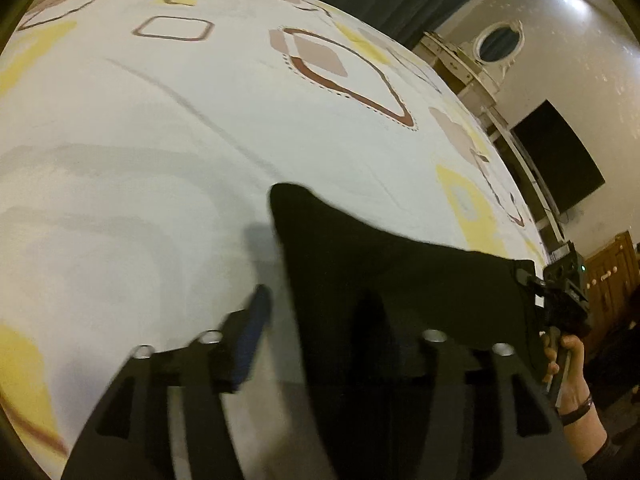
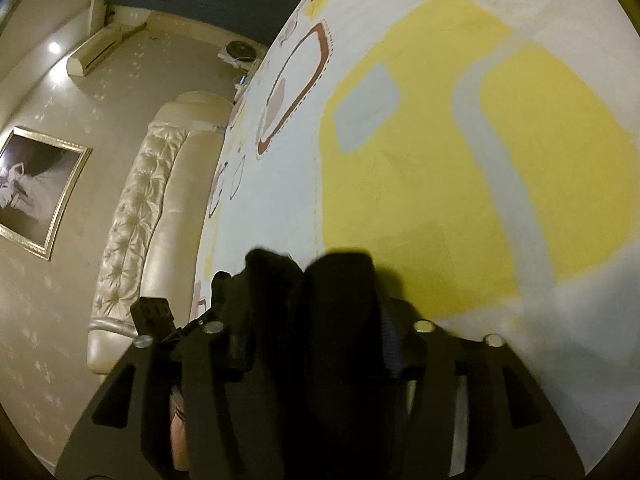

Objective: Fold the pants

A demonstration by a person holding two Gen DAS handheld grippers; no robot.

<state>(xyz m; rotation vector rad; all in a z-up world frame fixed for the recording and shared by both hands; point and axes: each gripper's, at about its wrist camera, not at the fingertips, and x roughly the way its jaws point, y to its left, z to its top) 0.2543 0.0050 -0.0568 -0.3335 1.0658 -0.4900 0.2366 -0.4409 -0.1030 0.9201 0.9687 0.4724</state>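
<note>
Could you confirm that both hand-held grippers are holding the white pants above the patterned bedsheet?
Not quite: the pants are black, not white, as the left wrist view shows. Both the left hand-held gripper and right hand-held gripper do hold them above the white, yellow-patterned bedsheet.

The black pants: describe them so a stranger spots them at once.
Find the bed, covered by a white bedspread printed with yellow, brown and beige shapes. Above it, black pants hang stretched between the left gripper and the right gripper. They are the only plain dark cloth against that pale pattern.
</note>
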